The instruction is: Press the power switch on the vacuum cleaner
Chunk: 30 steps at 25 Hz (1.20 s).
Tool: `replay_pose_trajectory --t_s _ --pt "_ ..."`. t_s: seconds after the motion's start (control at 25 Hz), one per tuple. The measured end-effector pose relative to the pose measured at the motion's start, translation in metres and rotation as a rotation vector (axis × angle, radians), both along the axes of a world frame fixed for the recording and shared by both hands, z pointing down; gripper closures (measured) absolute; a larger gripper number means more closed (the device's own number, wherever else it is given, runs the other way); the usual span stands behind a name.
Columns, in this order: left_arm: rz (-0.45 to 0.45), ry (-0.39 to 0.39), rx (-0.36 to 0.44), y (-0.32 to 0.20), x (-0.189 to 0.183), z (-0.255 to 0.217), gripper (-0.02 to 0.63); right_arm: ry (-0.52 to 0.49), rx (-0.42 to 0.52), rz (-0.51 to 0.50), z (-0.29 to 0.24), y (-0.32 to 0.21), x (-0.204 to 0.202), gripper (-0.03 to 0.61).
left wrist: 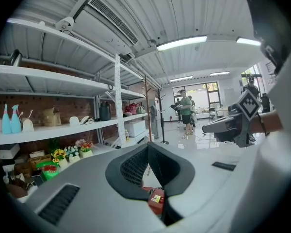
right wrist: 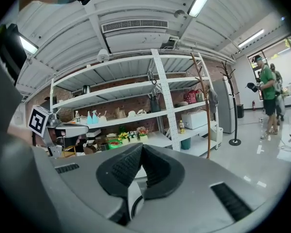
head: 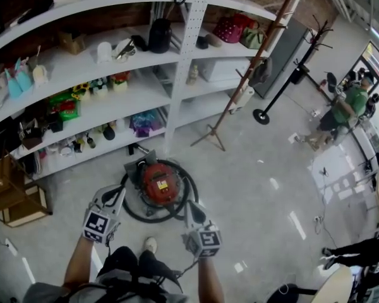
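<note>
Head view puts the round red vacuum cleaner (head: 159, 183) on the glossy pale grey floor (head: 259, 188) straight ahead of you, just in front of the tall white metal shelving (head: 189, 30), with its black hose (head: 139, 217) curled in a ring around the body. Your left gripper (head: 115, 196) hangs over the ring's left side and your right gripper (head: 192, 208) over its right side, both above the machine and apart from it, each showing its square-marker cube towards you. A slanted wooden coat stand (head: 252, 62) leans beside the shelves, and a person in a green top (head: 350, 103) stands well off to the right. The power switch cannot be picked out from up here; only a pale label shows on the red dome. Left gripper view shows what the head view cannot: the left gripper (left wrist: 148, 152) has its black, finely ribbed rubber fingers (left wrist: 133, 169) brought together at the tips with nothing between them, set in a smooth matt grey shell. Through the slot below them you see a patch of the red vacuum body (left wrist: 155, 198) with a yellow sticker, and your right gripper (left wrist: 233, 125) floats off to the side. Right gripper view likewise shows the right gripper (right wrist: 141, 149) with its ribbed fingers (right wrist: 121, 169) pressed closed and empty; under them only a dark curve of hose (right wrist: 134, 208) shows, no red, and your left gripper (right wrist: 63, 129) sits at the left against the shelves.
</note>
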<state>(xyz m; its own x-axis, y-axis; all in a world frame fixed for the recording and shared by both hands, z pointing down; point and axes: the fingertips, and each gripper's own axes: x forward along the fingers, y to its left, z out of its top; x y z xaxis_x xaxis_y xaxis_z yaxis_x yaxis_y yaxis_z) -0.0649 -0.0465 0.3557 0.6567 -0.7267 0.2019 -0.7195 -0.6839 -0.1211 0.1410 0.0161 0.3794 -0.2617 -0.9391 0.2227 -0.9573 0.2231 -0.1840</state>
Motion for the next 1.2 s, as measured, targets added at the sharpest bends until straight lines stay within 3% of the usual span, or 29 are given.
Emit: replay_pose_trajectory --t_s 0.2,0.52,0.64,1.2 --pt "-0.022 -0.001 -0.014 -0.022 0.000 0.003 0.606 -0.004 -0.020 -0.022 0.002 -0.021 0.000 0.577" --pt "0.015 -0.053 -0.032 -0.057 0.001 0.023 0.606 0.001 -0.047 -0.013 0.023 -0.055 0.001 0.577" --pt "0.026 -0.037 -0.053 -0.070 0.000 0.034 0.606 0.007 -0.047 -0.007 0.029 -0.066 -0.002 0.577" --pt "0.039 -0.056 -0.139 -0.112 -0.005 0.114 0.606 -0.053 -0.141 0.003 0.117 -0.105 -0.013 0.578"
